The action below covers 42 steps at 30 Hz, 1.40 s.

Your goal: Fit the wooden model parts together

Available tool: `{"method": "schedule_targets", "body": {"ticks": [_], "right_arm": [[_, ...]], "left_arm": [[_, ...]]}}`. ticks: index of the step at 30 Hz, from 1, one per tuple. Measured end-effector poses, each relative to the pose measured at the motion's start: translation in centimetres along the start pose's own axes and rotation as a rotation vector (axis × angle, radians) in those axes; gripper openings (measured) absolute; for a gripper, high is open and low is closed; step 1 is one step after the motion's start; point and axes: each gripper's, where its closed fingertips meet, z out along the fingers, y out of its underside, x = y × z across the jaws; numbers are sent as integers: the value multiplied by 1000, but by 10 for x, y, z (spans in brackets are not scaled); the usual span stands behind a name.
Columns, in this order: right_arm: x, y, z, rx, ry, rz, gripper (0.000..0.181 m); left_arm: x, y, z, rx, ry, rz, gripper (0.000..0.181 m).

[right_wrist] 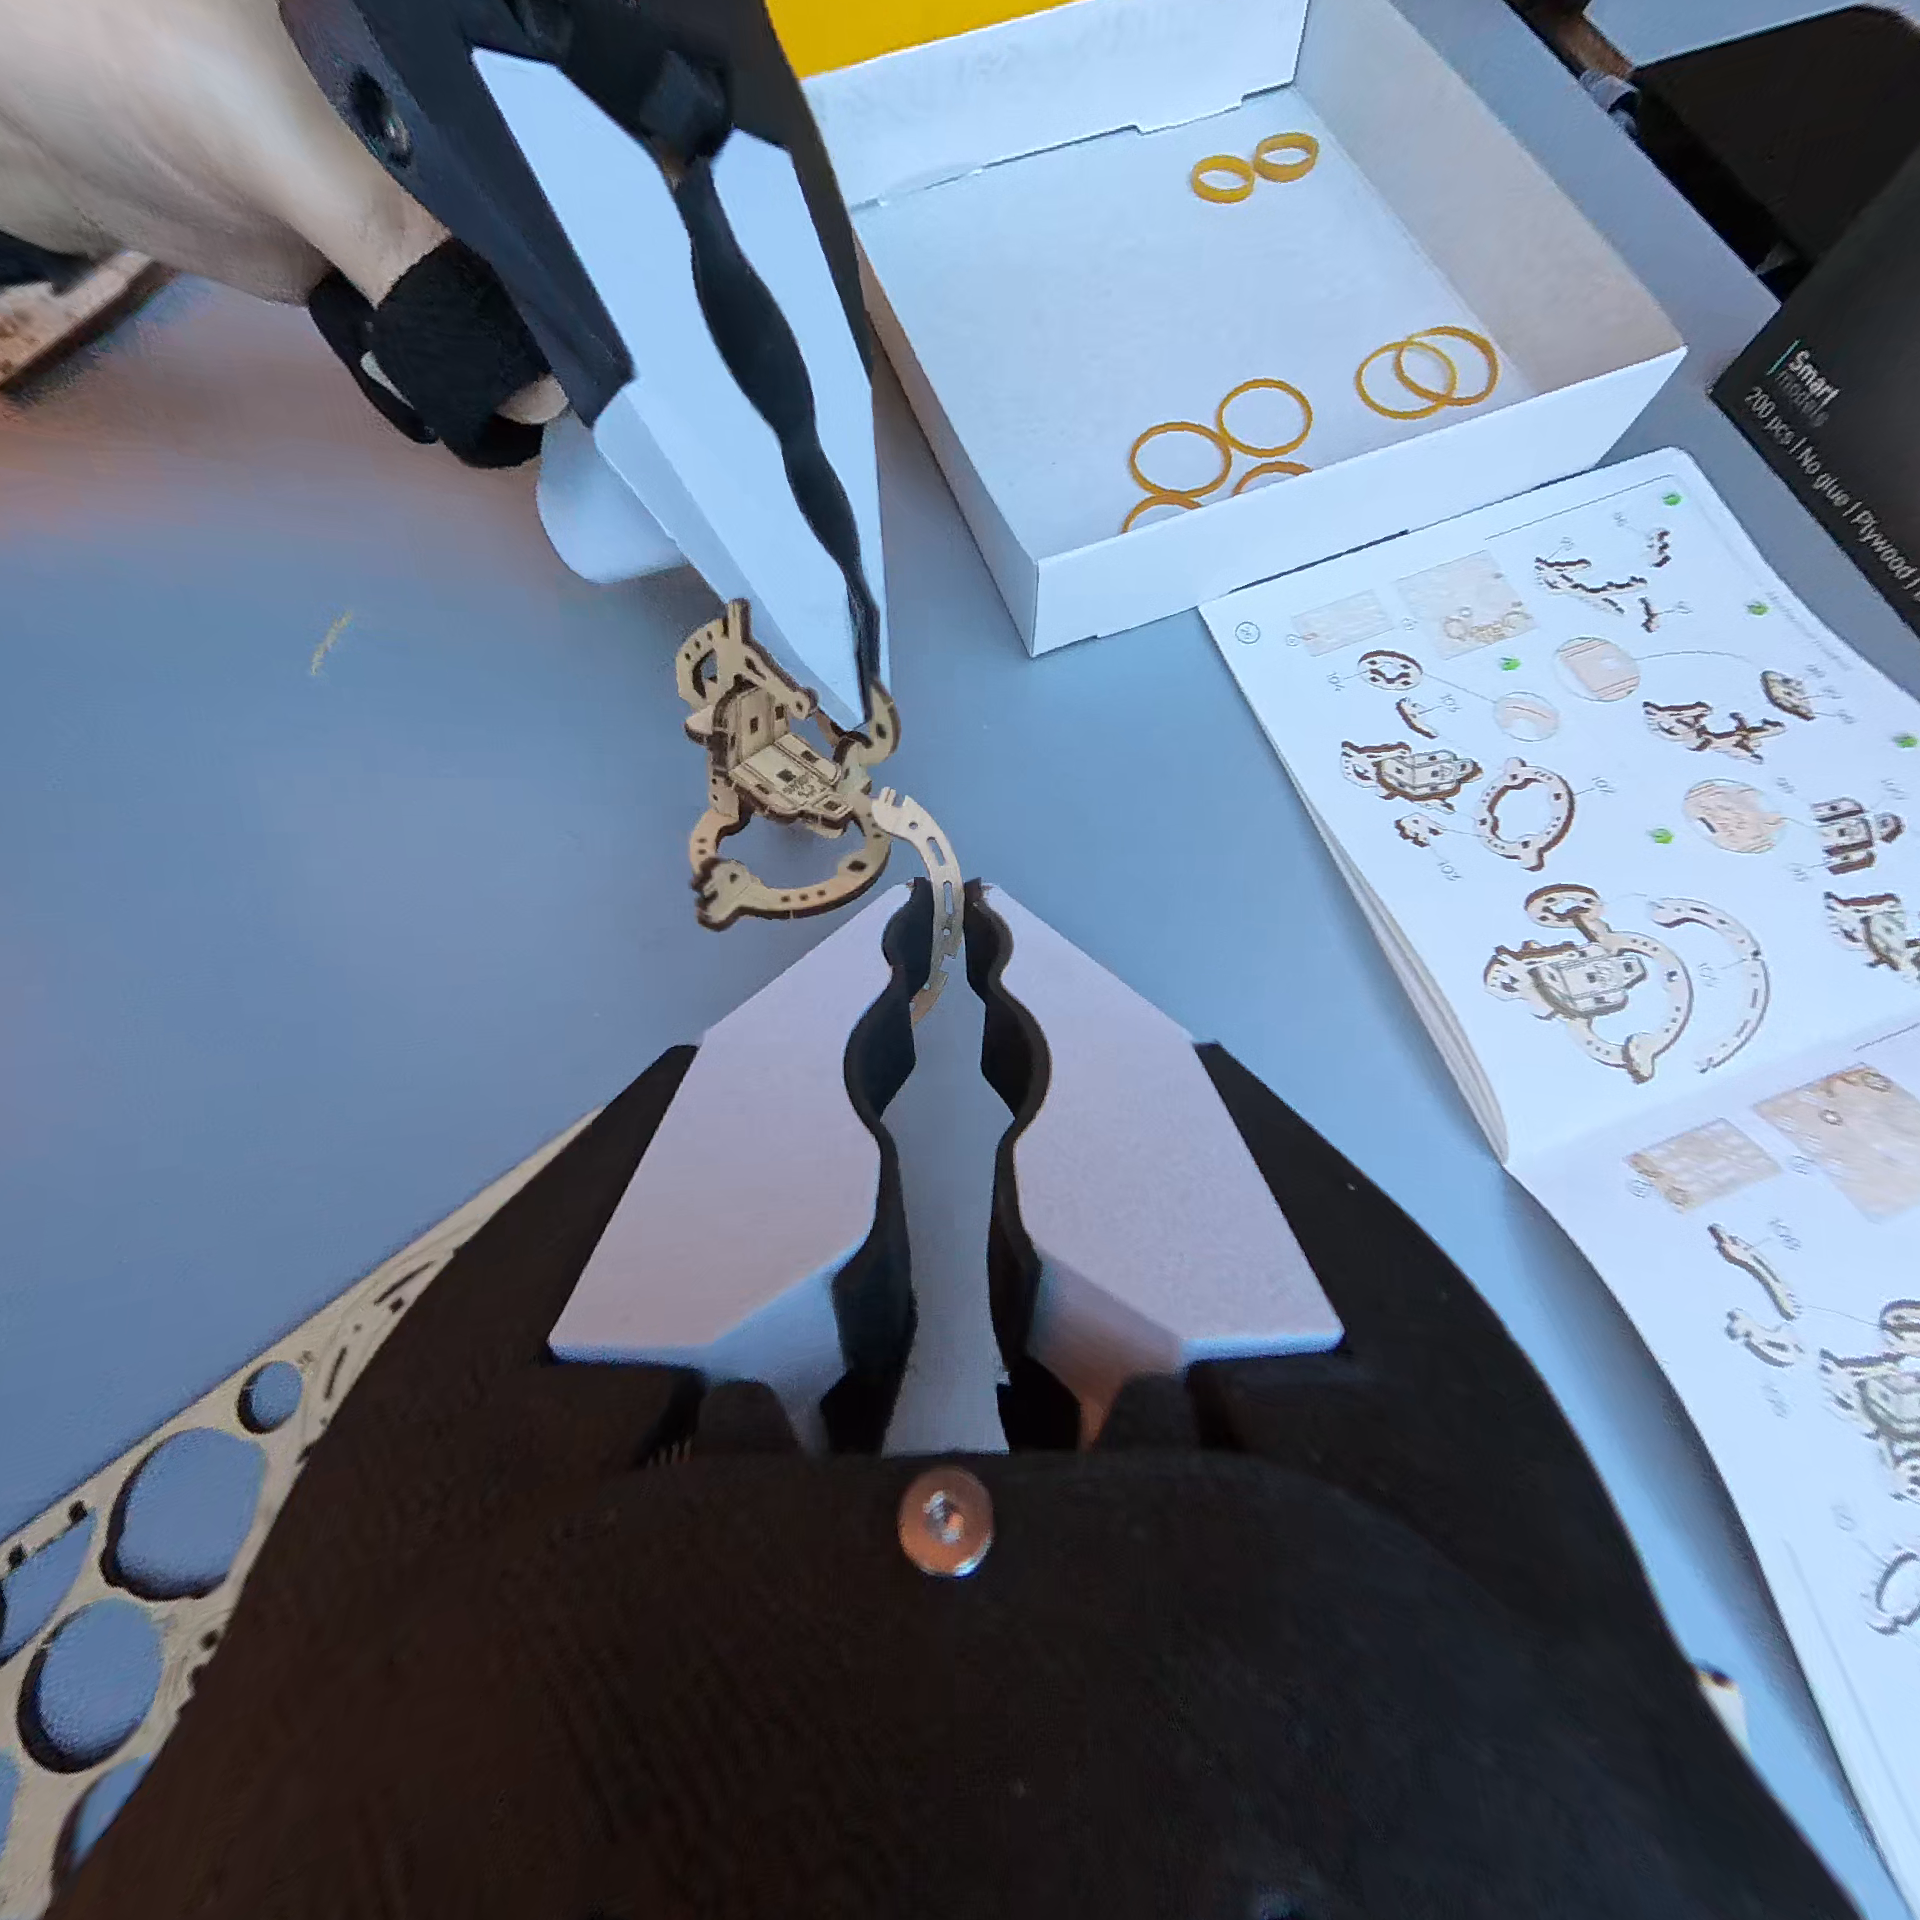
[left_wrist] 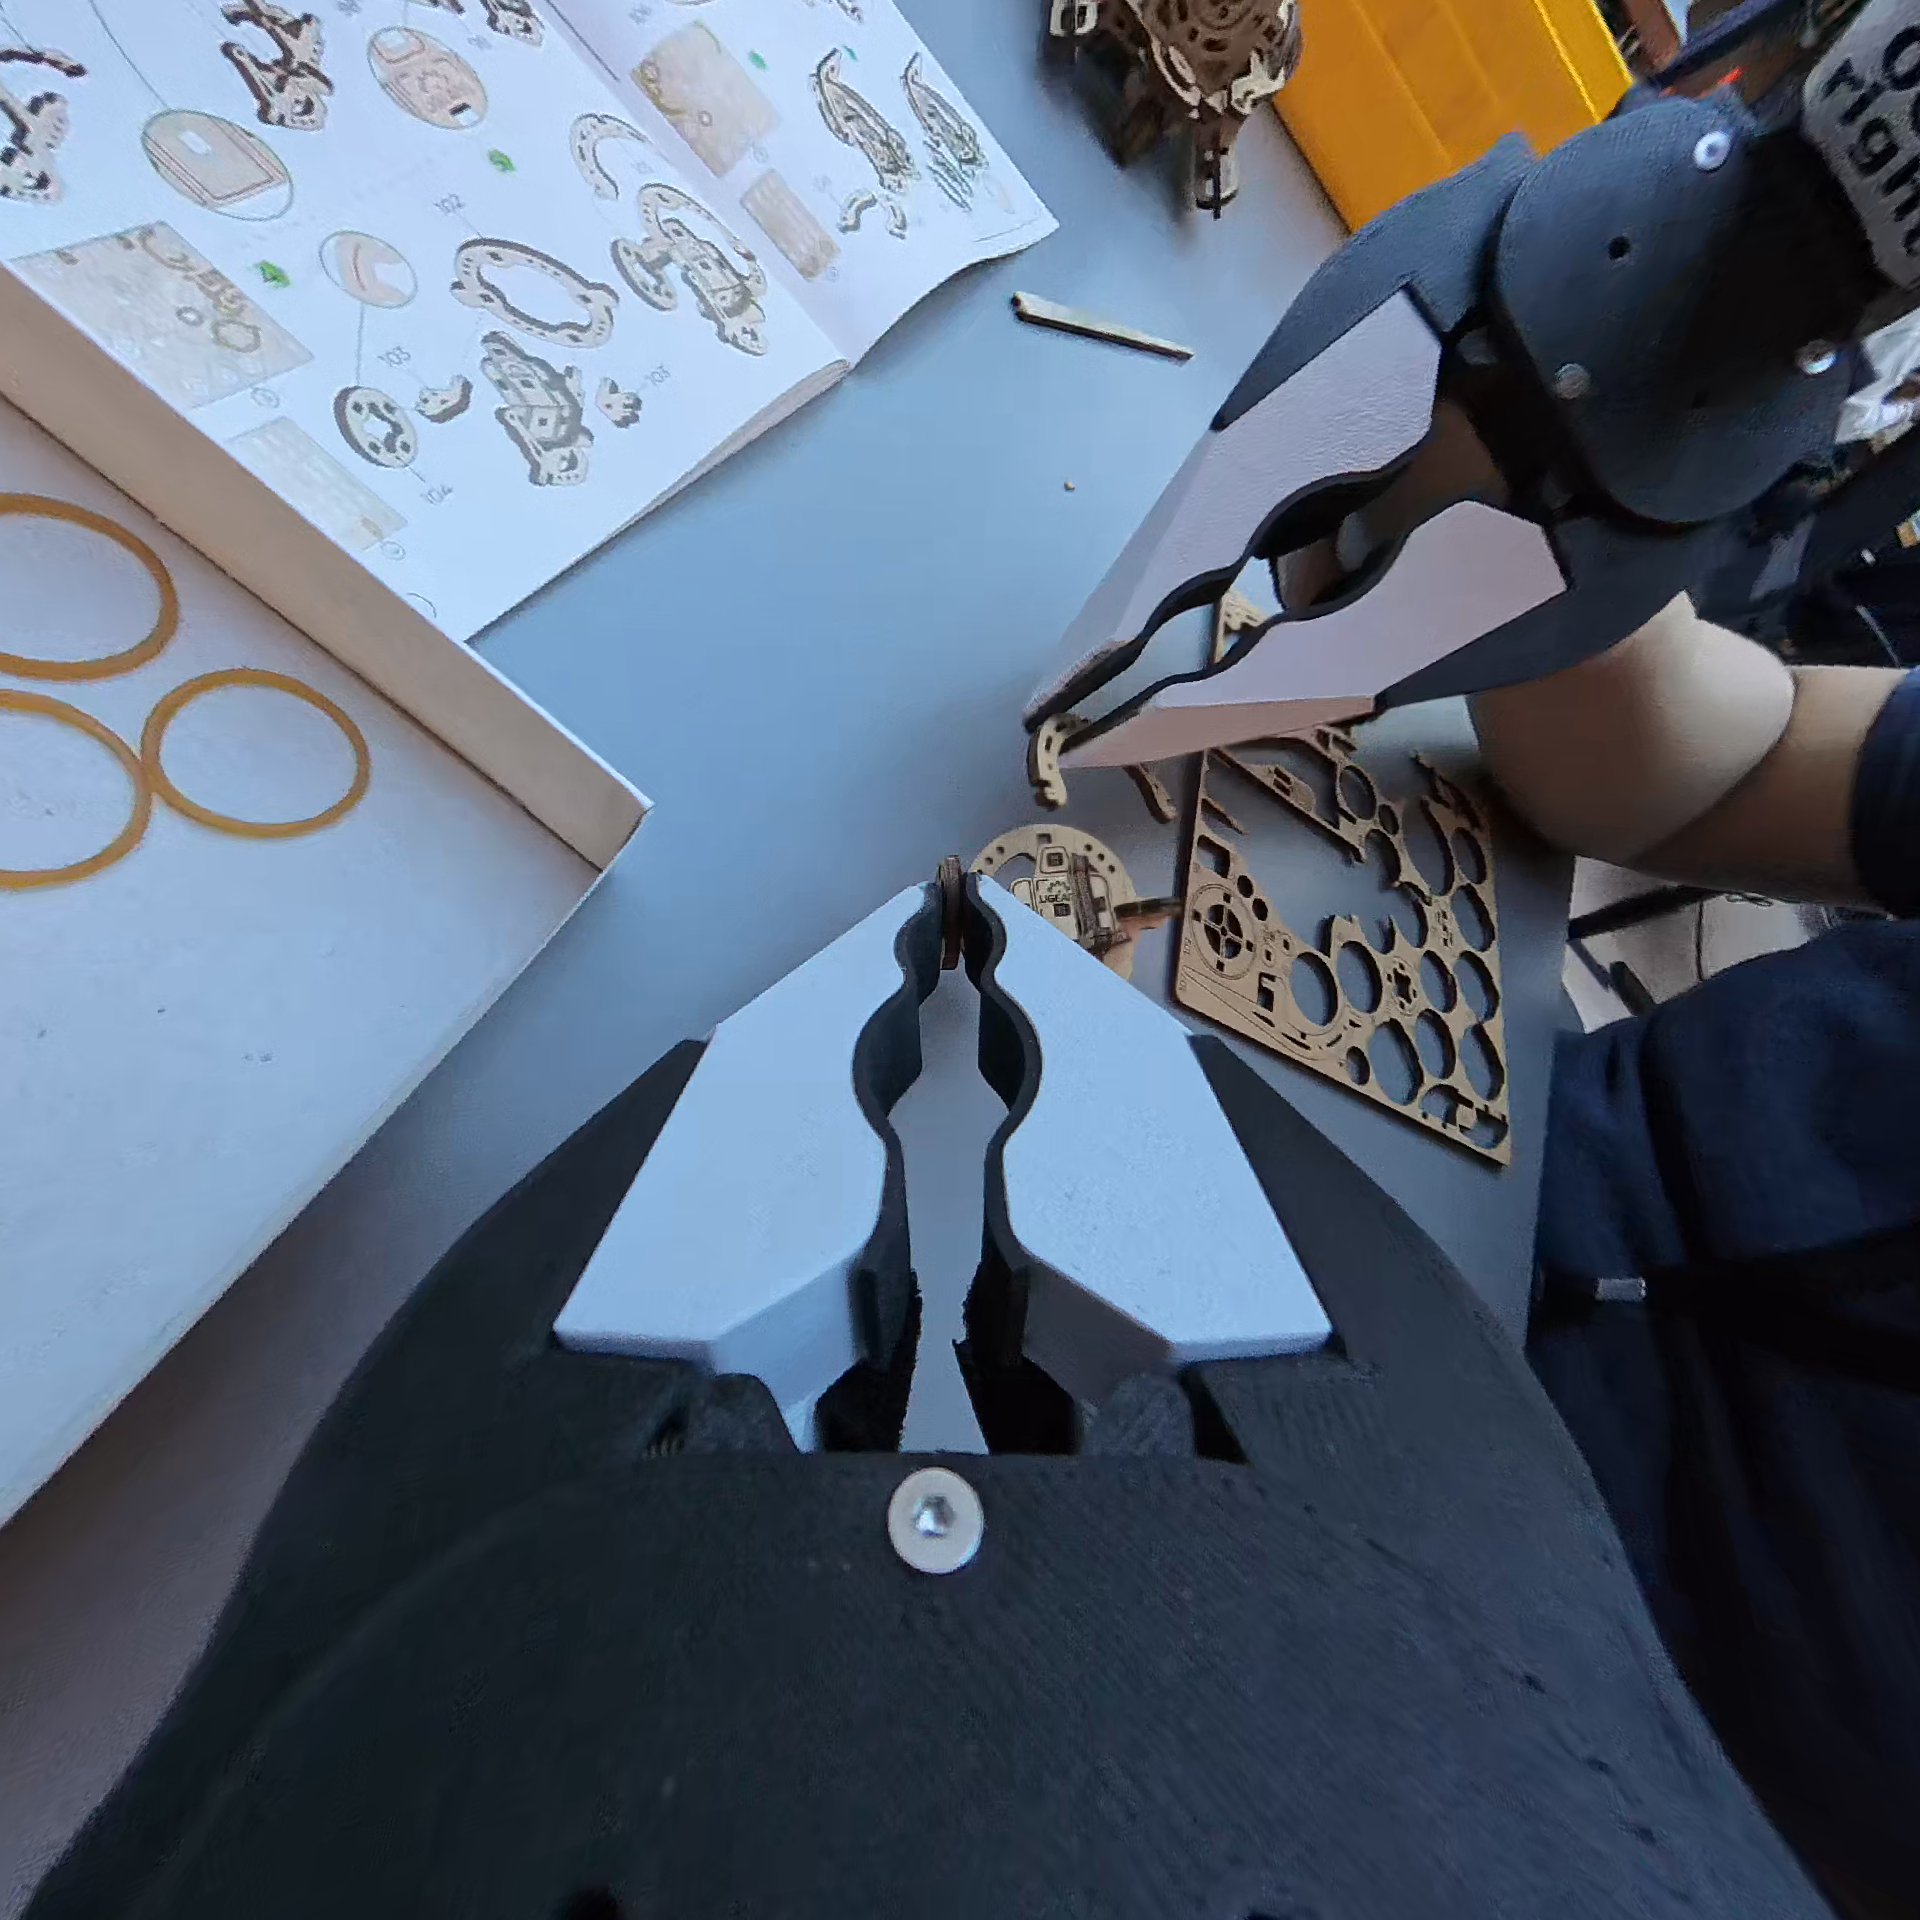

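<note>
Both claws clenched on wooden parts, as I read my two feeds.
Right claw (right_wrist: pixel 940 896) grips a curved wooden strip (right_wrist: pixel 932 868) touching the model assembly (right_wrist: pixel 774 774); left claw (left_wrist: pixel 952 896) pinches that assembly's edge above the grey worktop (right_wrist: pixel 260 831). Nearby I note a punched sheet (left_wrist: pixel 1351 977), manual (right_wrist: pixel 1621 831), white box (right_wrist: pixel 1351 561).

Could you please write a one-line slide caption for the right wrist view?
Right gripper brings a curved wooden strip to the wooden model assembly pinched by the left gripper, on a grey table.

Bright, even daylight (fisheye-warped, blurred edges)
</note>
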Motion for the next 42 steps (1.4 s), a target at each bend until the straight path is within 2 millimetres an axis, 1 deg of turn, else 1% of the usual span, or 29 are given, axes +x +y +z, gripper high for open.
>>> {"method": "schedule_targets", "body": {"ticks": [3, 8, 12, 15, 18, 23, 26, 29, 34, 42], "right_arm": [[3, 3, 0, -18, 14, -29, 5], [-1, 11, 2, -54, -14, -53, 5], [0, 14, 4, -66, -13, -64, 5], [3, 17, 3, -80, 6, -89, 5], [1, 18, 4, -78, -5, -127, 5], [2, 21, 3, -100, 16, -214, 5], [1, 23, 2, -109, -2, -237, 5], [1, 22, -1, -119, -3, -248, 5], [4, 25, -3, -152, 26, -278, 5], [2, 24, -2, -153, 18, -269, 5]], "left_arm": [[3, 2, 9, 3, 0, 10, 1], [8, -4, 19, 44, -14, 31, 1], [7, 1, 24, 18, -73, 82, 1], [6, 6, 29, 6, -119, 134, 1], [9, 7, 32, 10, -108, 112, 0], [11, 7, 34, 40, -59, 23, 0], [14, 7, 35, 61, -25, -5, 0], [16, 6, 35, 85, -31, 25, 0], [14, 1, 32, 108, -88, 85, 0], [15, 4, 37, 95, -89, 99, 0]]}}
